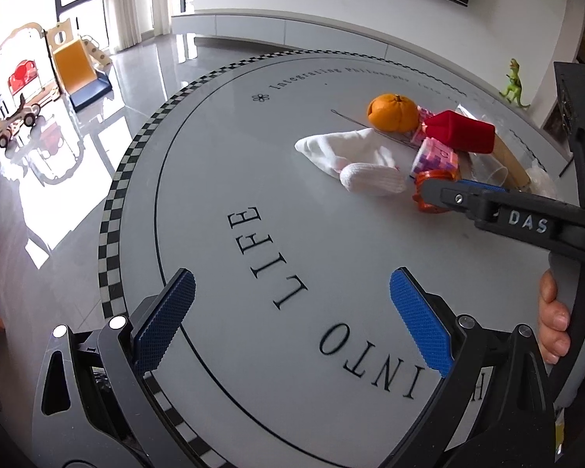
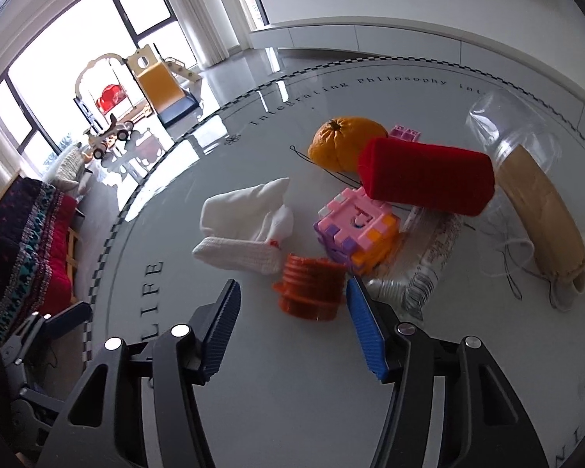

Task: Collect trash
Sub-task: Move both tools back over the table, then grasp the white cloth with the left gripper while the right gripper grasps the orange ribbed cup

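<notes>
A pile lies on the round white table: an orange, a red velvet box, a white sock, a pink and orange block cube, an orange ribbed plastic cap, a crushed clear bottle and a clear cup with a brown sleeve. My right gripper is open, its fingertips just short of the orange cap on either side. In the left wrist view it reaches in from the right. My left gripper is open and empty over the table's lettering.
The table edge has a checkered rim. Beyond it is a glossy floor with a toy slide and a wooden toy car. A patterned sofa stands at the left. A green toy dinosaur stands at the far right.
</notes>
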Motion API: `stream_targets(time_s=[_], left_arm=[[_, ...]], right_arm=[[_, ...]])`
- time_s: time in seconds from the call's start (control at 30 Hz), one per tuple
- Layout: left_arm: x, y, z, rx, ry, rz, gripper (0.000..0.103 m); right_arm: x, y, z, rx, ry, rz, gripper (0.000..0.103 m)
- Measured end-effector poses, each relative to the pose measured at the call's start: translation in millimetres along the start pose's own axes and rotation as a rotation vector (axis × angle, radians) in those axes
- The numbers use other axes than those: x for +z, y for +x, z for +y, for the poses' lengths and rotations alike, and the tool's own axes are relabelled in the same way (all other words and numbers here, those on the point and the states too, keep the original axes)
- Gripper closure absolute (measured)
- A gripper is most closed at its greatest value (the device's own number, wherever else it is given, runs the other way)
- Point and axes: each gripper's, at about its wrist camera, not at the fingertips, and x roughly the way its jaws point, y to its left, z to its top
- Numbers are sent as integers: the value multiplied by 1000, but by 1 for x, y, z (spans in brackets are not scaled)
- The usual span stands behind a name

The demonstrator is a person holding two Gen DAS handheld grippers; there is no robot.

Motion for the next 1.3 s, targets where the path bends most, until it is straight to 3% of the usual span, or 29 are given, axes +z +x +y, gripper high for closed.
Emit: stream_targets(time_s=[0.13,0.3,0.63,0.93,0.97,1.07,1.1,1.2,1.3], left_arm=[[6,5,1,-3,-3,7,6],[14,12,-4,-1,13,10,6],[60,38,-27,-34,59,1,6],[83,84,-49,38,80,17,6],[83,86,-51,45,82,17,12],[80,92,-58,39,97,40,48],[78,91,-60,26,100,33,54],[74,86,-61,0,100,26,70],[66,76,-57,-52,74,27,73]], right_arm=[[2,10,-2,-8,12,33,58],[0,9,-15,33,50,39,59],[-6,-43,-35,32,85,-74,59],[-5,-48,-49,50,116,-96,59],[-4,-49,-49,45,116,-99,59],[-2,-49,-45,45,117,-103,59],[-2,-52,-46,45,119,-106,59],[-1,-56,-47,45,124,-112,59],[-4,-60,-50,38,127,-112,59]])
